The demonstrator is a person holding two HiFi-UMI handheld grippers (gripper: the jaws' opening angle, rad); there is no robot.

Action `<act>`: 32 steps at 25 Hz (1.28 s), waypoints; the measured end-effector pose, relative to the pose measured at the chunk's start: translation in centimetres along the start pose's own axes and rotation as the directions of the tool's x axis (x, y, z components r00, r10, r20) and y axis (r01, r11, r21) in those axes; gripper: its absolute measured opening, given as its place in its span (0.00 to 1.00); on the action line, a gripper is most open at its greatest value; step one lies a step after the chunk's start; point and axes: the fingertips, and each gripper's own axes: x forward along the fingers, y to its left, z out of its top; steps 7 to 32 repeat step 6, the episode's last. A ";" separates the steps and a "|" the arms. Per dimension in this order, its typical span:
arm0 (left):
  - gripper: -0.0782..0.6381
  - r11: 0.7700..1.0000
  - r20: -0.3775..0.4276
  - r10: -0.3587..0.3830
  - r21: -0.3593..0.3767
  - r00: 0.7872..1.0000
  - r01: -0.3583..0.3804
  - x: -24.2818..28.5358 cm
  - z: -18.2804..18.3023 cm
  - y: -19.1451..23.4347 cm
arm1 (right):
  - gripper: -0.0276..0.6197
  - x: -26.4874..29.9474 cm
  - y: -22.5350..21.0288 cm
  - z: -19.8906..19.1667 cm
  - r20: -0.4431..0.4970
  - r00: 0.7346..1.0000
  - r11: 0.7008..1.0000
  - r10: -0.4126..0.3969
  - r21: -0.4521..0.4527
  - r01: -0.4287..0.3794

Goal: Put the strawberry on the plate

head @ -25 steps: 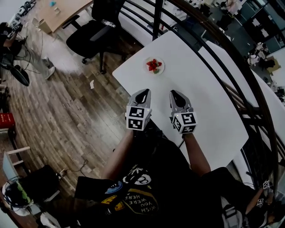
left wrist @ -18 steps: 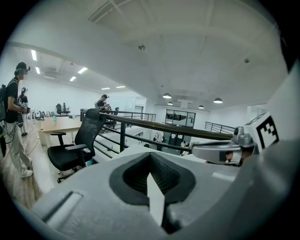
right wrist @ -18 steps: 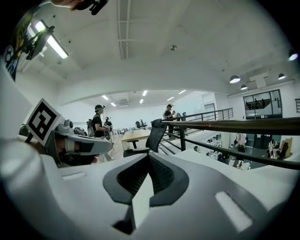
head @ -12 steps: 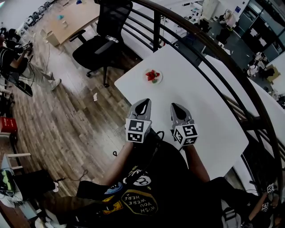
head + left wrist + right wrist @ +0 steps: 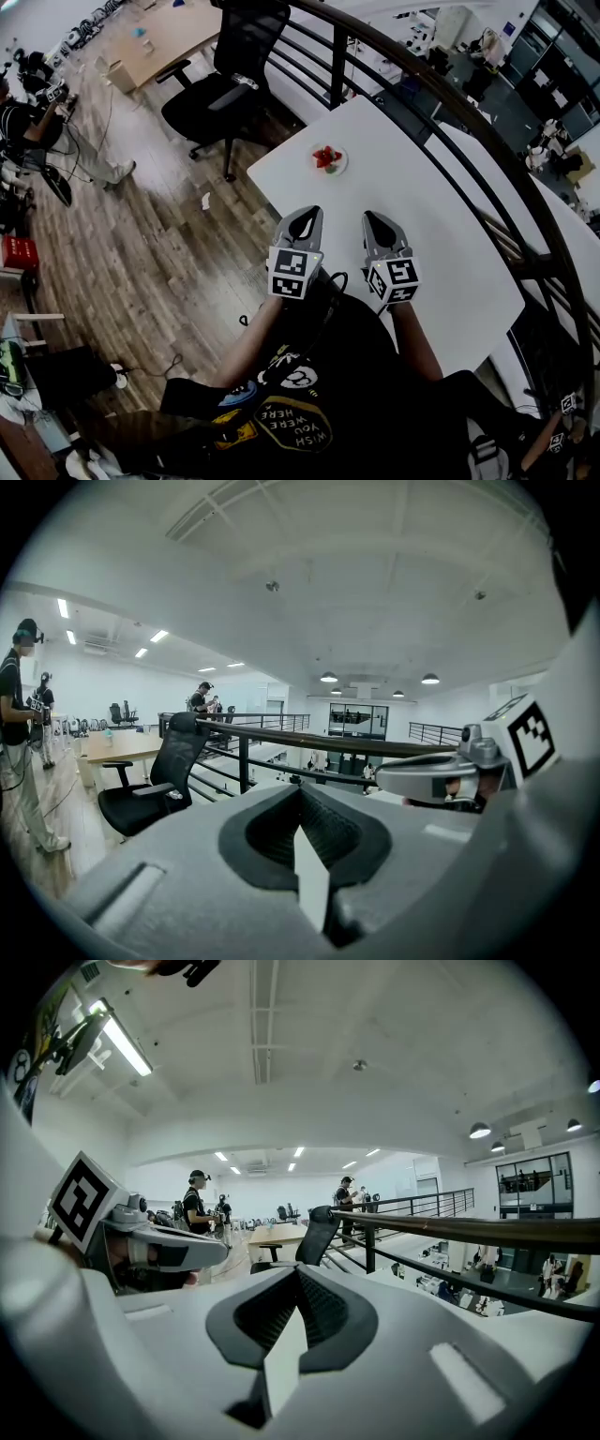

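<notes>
Red strawberry (image 5: 325, 157) already sits on the small plate (image 5: 339, 170) at the far end of the white table (image 5: 441, 234), so task looks done, nothing left afaict. L gripper (image 5: 303, 217) & R gripper (image 5: 378, 221) both pinched closed w/ nothing between jaws, side by side near the person, well apart from plate

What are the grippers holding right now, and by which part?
Nothing. The left gripper and the right gripper are both shut and empty. The strawberry sits on the plate, apart from both.
</notes>
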 end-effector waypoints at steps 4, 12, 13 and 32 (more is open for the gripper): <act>0.12 1.000 -0.003 -0.002 0.004 1.000 0.002 -0.2 0.4 -0.1 | 0.05 -0.2 0.1 0.0 -0.013 1.000 1.000 -0.001 -0.005 0.001; 0.12 1.000 -0.005 0.000 0.001 1.000 0.000 -0.3 0.3 0.2 | 0.05 -0.1 0.3 -0.2 -0.021 1.000 1.000 0.000 -0.004 0.000; 0.12 1.000 -0.005 0.000 0.001 1.000 0.000 -0.3 0.3 0.2 | 0.05 -0.1 0.3 -0.2 -0.021 1.000 1.000 0.000 -0.004 0.000; 0.12 1.000 -0.005 0.000 0.001 1.000 0.000 -0.3 0.3 0.2 | 0.05 -0.1 0.3 -0.2 -0.021 1.000 1.000 0.000 -0.004 0.000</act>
